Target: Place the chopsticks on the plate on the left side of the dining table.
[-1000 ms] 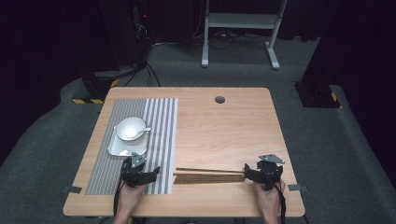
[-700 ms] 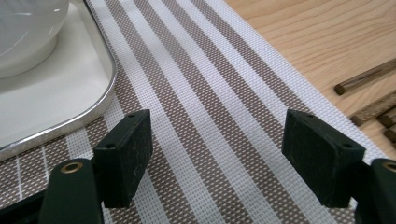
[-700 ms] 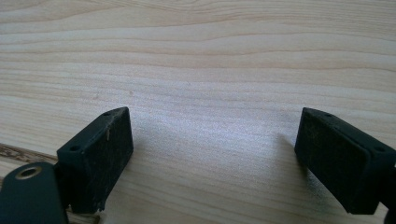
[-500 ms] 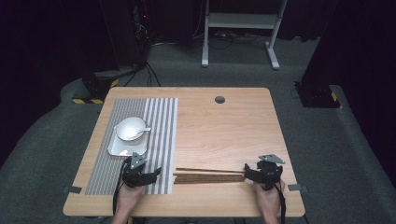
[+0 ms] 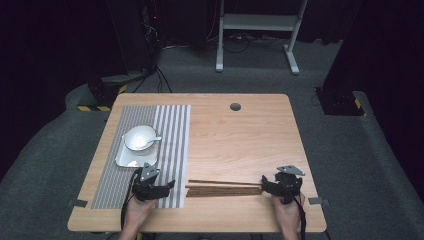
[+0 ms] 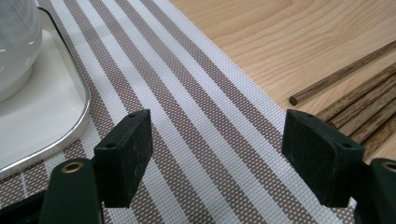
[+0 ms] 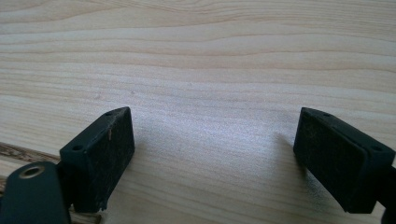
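Several dark wooden chopsticks lie in a bundle near the table's front edge, between my two grippers. My left gripper rests on the striped placemat, open, with only mat between its jaws; the chopstick tips lie just to its right. My right gripper sits at the bundle's right end, open over bare wood, with a chopstick end at its left jaw. A white bowl with a spoon stands on a white tray behind the left gripper.
The tray's rim and the bowl lie close to the left of the left gripper. A round cable hole sits at the table's far edge. Bare wood stretches across the middle and right.
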The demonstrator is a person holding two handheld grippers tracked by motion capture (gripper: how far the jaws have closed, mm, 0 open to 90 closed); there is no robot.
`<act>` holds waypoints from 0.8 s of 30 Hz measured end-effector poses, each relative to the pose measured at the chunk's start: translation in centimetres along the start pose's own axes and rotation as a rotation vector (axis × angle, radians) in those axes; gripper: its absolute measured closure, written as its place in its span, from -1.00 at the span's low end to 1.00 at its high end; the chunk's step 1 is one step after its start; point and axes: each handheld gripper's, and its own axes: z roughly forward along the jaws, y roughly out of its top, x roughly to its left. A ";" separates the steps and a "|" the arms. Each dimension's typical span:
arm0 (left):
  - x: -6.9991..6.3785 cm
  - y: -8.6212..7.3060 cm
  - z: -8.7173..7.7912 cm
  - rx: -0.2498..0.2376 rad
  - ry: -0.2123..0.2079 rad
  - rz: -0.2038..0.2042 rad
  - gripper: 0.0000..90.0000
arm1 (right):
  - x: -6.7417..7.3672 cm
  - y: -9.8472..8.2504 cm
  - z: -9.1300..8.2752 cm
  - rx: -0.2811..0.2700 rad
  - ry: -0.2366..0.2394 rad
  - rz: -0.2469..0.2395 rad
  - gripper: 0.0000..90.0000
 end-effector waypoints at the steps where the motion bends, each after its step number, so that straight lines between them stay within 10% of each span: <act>1: 0.0 0.0 0.0 -0.002 -0.004 0.001 -0.45 | 0.0 0.0 0.0 0.000 0.000 0.000 -0.74; 24: -1.2 2.3 0.0 -0.025 -0.085 0.050 -0.46 | 0.0 0.0 0.0 -0.003 0.001 -0.004 -0.72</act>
